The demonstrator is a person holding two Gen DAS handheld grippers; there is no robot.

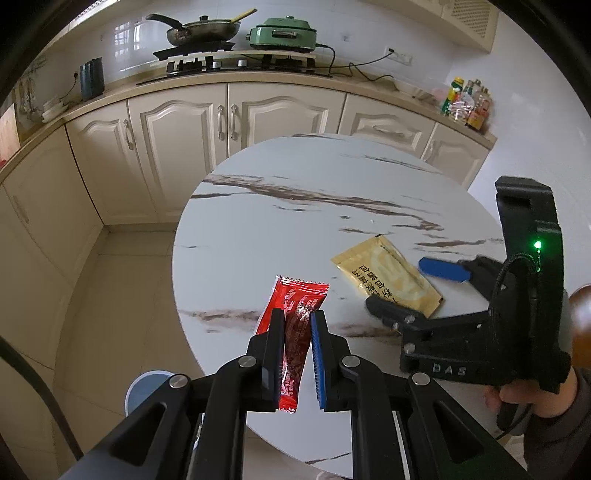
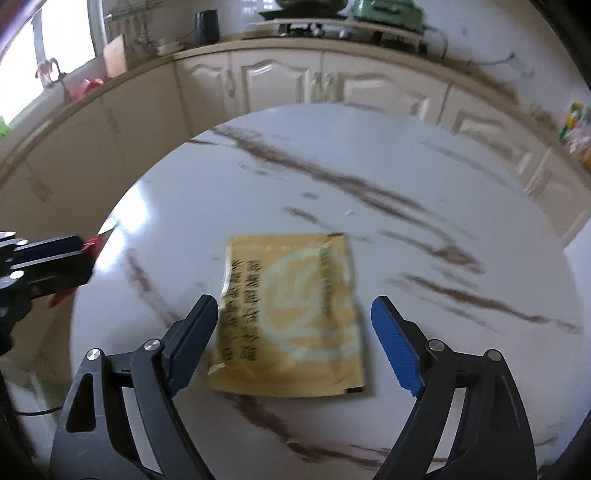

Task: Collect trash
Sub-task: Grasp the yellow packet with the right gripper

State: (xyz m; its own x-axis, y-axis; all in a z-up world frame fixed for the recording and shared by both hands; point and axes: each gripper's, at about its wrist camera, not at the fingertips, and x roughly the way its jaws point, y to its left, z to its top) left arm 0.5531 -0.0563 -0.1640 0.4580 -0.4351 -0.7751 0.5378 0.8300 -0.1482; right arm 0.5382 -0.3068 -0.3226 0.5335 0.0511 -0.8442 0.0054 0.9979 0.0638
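My left gripper (image 1: 297,317) is shut on a red wrapper (image 1: 295,325) and holds it over the near left edge of the round marble table (image 1: 295,206). A yellow packet (image 2: 291,314) lies flat on the table. My right gripper (image 2: 295,314) is open, with its fingers on either side of the packet, just above it. In the left wrist view the right gripper (image 1: 402,288) reaches in from the right over the yellow packet (image 1: 388,273). The left gripper (image 2: 55,266) with the red wrapper (image 2: 90,245) shows at the left edge of the right wrist view.
Cream cabinets (image 1: 236,122) and a counter run behind the table, with a stove (image 1: 236,62), a pan (image 1: 199,29), a green electric cooker (image 1: 282,33), a dark kettle (image 1: 91,77) and bottles (image 1: 469,103). Tiled floor (image 1: 122,288) lies left of the table. A round bluish thing (image 1: 147,391) sits on the floor below the left gripper.
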